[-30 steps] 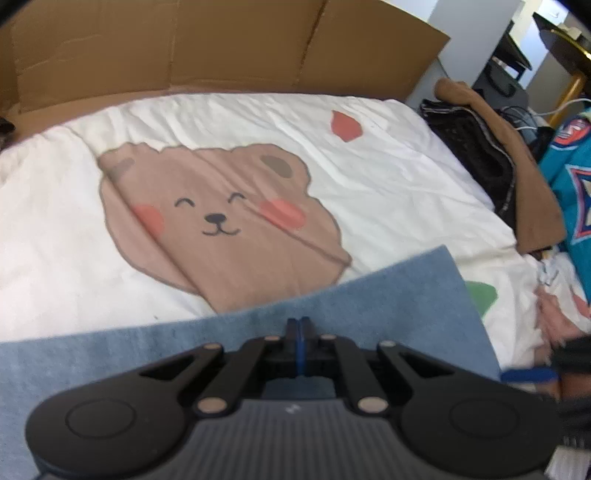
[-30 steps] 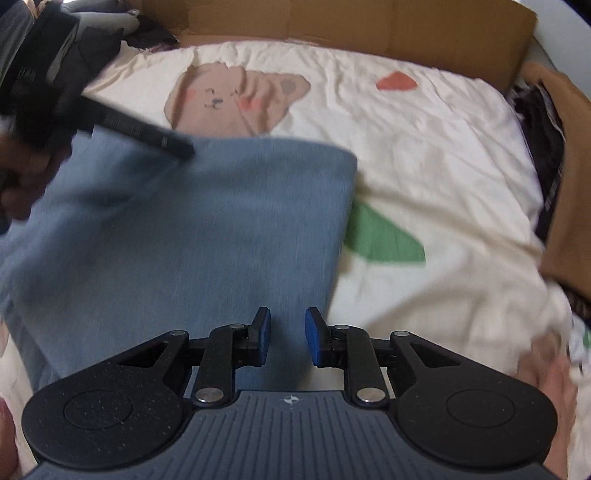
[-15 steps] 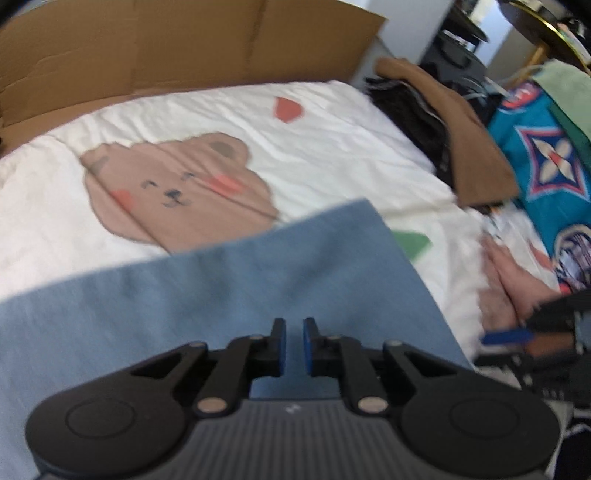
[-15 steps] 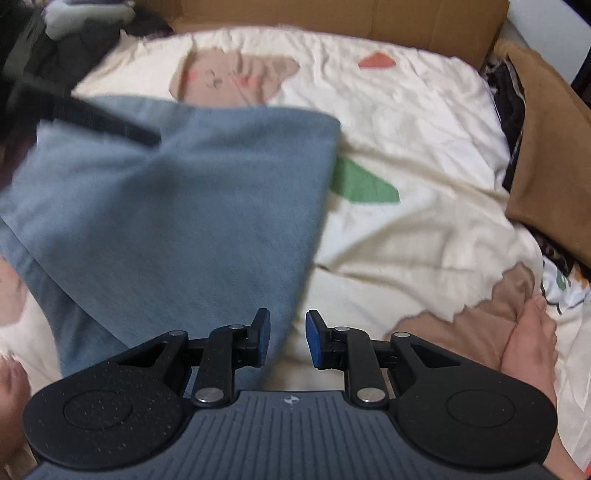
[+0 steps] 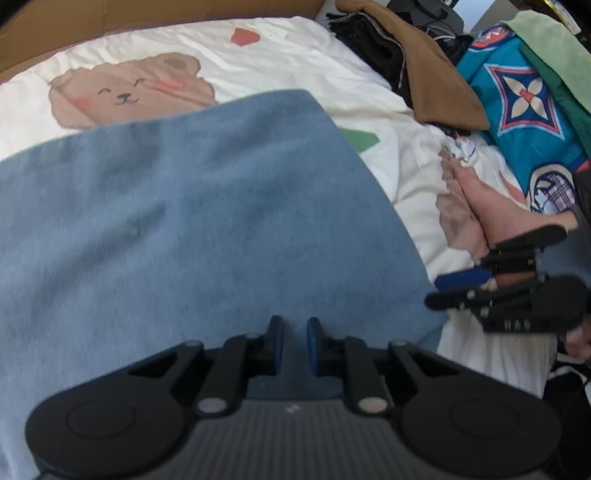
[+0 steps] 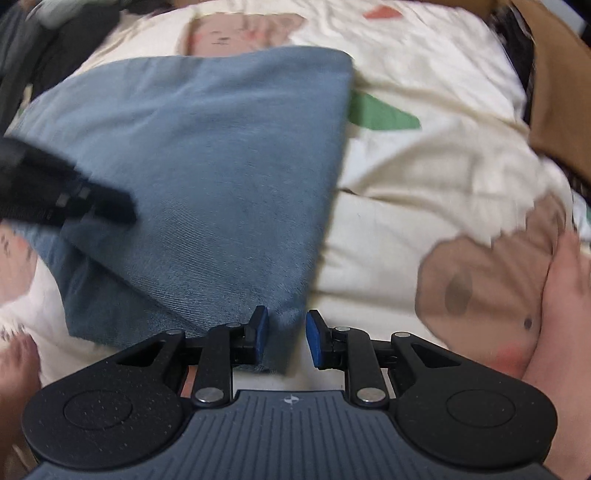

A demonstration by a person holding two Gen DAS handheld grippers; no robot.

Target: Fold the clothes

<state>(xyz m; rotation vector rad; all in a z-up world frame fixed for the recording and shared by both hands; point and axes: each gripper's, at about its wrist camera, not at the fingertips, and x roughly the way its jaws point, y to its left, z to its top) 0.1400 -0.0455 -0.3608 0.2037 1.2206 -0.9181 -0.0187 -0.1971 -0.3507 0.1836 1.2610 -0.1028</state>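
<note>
A folded blue denim garment lies flat on a cream bedsheet with a bear print. My left gripper hovers open over the garment's near edge, nothing between its blue pads. In the right wrist view the same garment spreads from the centre to the left, and its near right corner sits between the pads of my right gripper, which stands open around it. The right gripper also shows at the right of the left wrist view, and the left gripper as a blurred black shape at the left of the right wrist view.
A brown cloth over dark clothes, a teal patterned fabric and a green cloth pile up at the bed's right side. Cardboard lines the far edge. A bare foot rests on the sheet at the right.
The left gripper went from shut to open and pulled back toward the garment's near edge. The right gripper drew back to the garment's near right corner, and its jaws widened.
</note>
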